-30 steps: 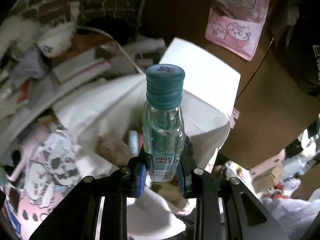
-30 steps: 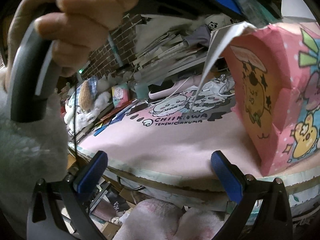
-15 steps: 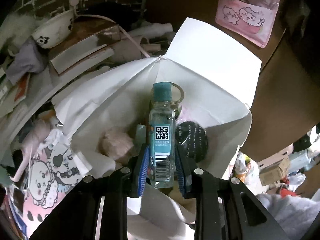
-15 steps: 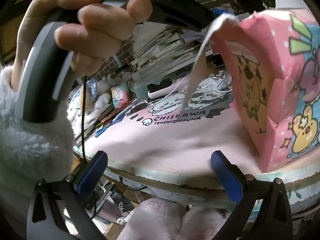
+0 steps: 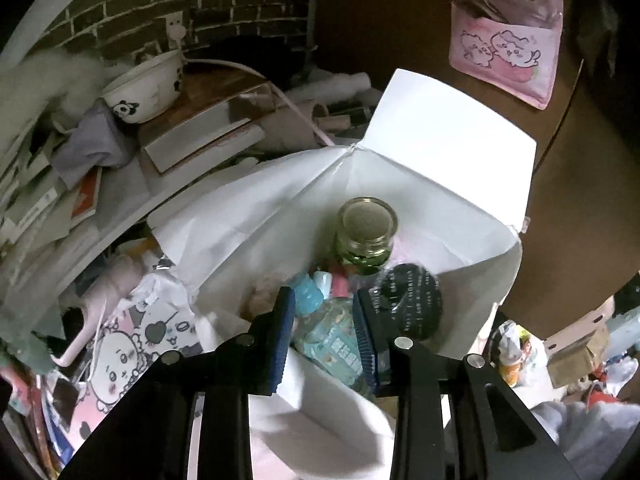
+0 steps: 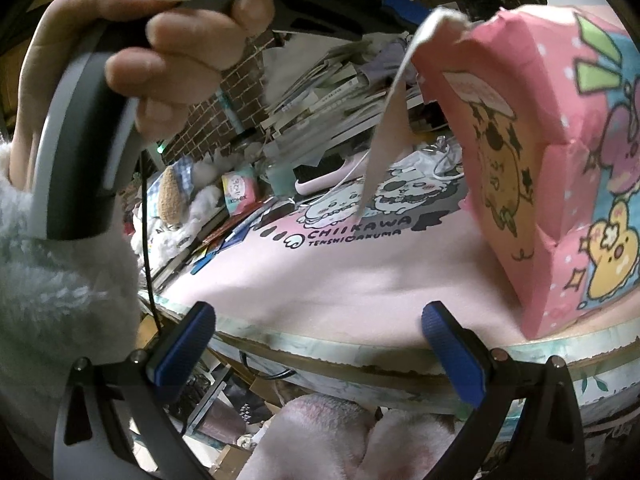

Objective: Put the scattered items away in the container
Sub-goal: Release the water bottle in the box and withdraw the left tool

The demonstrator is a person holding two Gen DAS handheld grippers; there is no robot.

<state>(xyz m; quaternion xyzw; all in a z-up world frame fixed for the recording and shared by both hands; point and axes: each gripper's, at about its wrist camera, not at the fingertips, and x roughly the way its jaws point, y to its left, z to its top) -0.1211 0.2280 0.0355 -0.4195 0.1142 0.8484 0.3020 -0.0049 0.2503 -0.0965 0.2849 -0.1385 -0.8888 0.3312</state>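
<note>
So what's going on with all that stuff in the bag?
A person is tidying up with a gripper in each hand. The left gripper reaches into the open paper bag, where a small clear bottle with a blue cap lies between its fingers, beside a glass jar and a round black thing. It looks just let go, though that is hard to tell. The right gripper hangs open and empty by the pink mat.

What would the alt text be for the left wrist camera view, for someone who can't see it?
The left tool hangs over an open white paper bag, its blue pads either side of a clear bottle with a teal cap lying inside. Beside the bottle sit a gold-lidded glass jar and a round black container; cluttered shelves surround the bag.
</note>
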